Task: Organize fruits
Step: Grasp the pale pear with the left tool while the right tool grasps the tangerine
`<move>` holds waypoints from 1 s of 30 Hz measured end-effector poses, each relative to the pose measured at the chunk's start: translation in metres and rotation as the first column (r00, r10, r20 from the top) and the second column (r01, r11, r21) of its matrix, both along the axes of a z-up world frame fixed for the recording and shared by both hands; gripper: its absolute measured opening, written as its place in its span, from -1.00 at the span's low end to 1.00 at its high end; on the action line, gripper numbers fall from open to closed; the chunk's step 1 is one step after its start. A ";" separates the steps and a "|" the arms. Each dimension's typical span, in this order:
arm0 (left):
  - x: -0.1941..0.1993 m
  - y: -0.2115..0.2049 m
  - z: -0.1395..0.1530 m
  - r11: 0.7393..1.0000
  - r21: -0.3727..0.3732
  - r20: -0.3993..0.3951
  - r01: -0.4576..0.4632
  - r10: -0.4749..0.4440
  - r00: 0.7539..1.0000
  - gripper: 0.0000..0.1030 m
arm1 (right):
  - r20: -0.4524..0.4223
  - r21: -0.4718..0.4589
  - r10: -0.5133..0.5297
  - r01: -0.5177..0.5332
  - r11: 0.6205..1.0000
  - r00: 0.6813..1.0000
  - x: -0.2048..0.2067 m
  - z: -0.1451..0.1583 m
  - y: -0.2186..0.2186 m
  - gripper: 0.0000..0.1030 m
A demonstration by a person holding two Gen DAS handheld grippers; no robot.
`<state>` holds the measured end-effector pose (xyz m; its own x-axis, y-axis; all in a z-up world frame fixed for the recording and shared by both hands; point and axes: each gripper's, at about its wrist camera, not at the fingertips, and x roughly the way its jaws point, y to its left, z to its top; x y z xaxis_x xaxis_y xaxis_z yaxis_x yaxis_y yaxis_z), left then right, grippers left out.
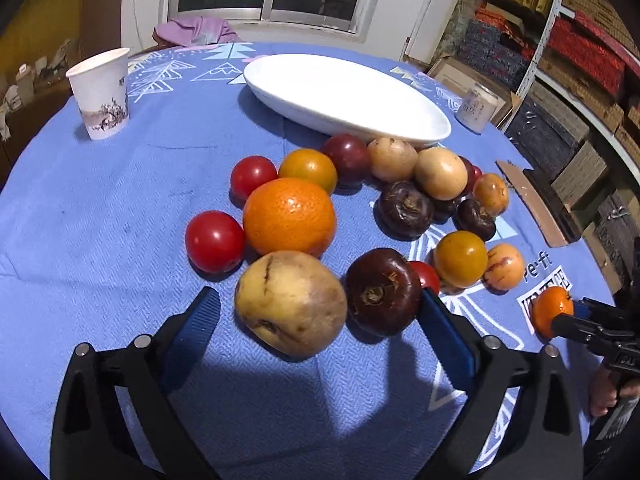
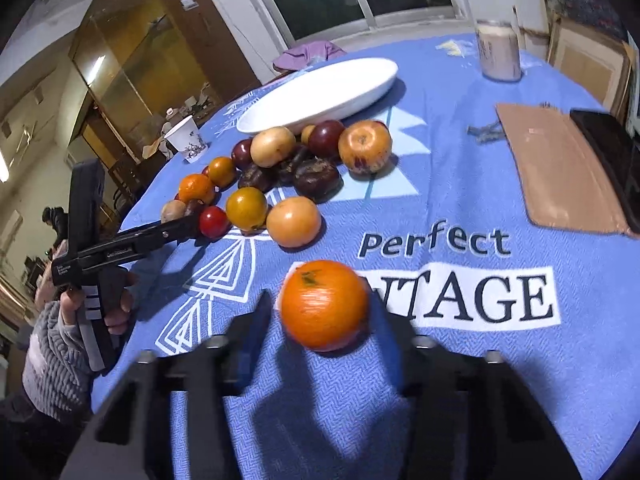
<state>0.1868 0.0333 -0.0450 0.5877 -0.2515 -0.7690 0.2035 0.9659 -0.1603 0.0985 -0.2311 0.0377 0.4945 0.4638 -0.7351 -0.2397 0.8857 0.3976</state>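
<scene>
Desk (image 1: pixel 100 240): where a blue cloth (image 2: pixel 460 320) with white printing covers it, it carries the plate, the fruit, a cup, a jar and a flat piece of cardboard (image 2: pixel 560 176).
Plate (image 1: pixel 344 92): white, oval, at the far side, just behind the fruit heap, with nothing on it.
Left hand-held gripper (image 1: pixel 320 300): open wide, pointing down at the near edge of the heap; a tan fruit (image 1: pixel 290 302) and a dark brown fruit (image 1: pixel 382 292) lie between its fingers, the dark one just beside the right pad.
Right hand-held gripper (image 2: pixel 322 300): closed on the small orange (image 2: pixel 324 304), a finger at each side, over the printed lettering.
Fruit heap: red, yellow, tan and dark fruits lie close together between the plate and the left hand-held gripper, many touching.
Big orange (image 1: pixel 289 216): in the heap, touching a red tomato (image 1: pixel 214 242) on its left.
Small orange: apart from the heap, to its right in the left wrist view.
Cup (image 1: pixel 100 92): paper, upright, far left, well apart from the fruit.
Jar (image 2: pixel 498 52): upright, at the far right.
</scene>
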 end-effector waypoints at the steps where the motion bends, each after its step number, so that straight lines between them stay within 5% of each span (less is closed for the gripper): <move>1: 0.000 -0.003 -0.001 1.000 0.006 0.000 0.005 -0.005 1.000 0.92 | 0.002 -0.006 0.002 -0.002 1.000 1.000 0.000 0.000 0.001 -0.11; 13: -0.005 0.000 -0.003 1.000 -0.014 -0.005 0.004 -0.004 1.000 0.91 | -0.004 -0.043 0.033 -0.034 0.998 0.999 -0.001 0.000 0.011 -0.11; 15: -0.008 0.004 0.000 0.999 -0.044 0.017 0.010 -0.010 1.000 0.30 | 0.000 -0.063 0.038 -0.038 0.997 0.999 -0.002 0.000 0.014 -0.10; 16: -0.008 0.005 0.001 0.999 -0.044 0.022 0.008 -0.007 1.000 0.28 | 0.000 -0.062 0.037 -0.037 0.997 0.999 -0.002 0.000 0.013 -0.10; 23: -0.004 0.011 0.000 0.996 -0.083 0.017 0.014 -0.013 1.000 0.27 | 0.005 -0.066 0.037 -0.037 0.997 0.999 -0.004 0.001 0.014 -0.12; 28: -0.015 0.004 0.008 1.000 -0.002 0.086 0.015 -0.015 0.996 0.27 | -0.001 -0.048 0.035 -0.035 0.998 0.999 -0.004 0.000 0.014 -0.12; 30: -0.018 0.009 0.012 1.000 0.013 0.106 -0.020 0.018 0.994 0.45 | -0.003 -0.038 0.034 -0.034 0.999 0.999 -0.004 0.000 0.011 -0.12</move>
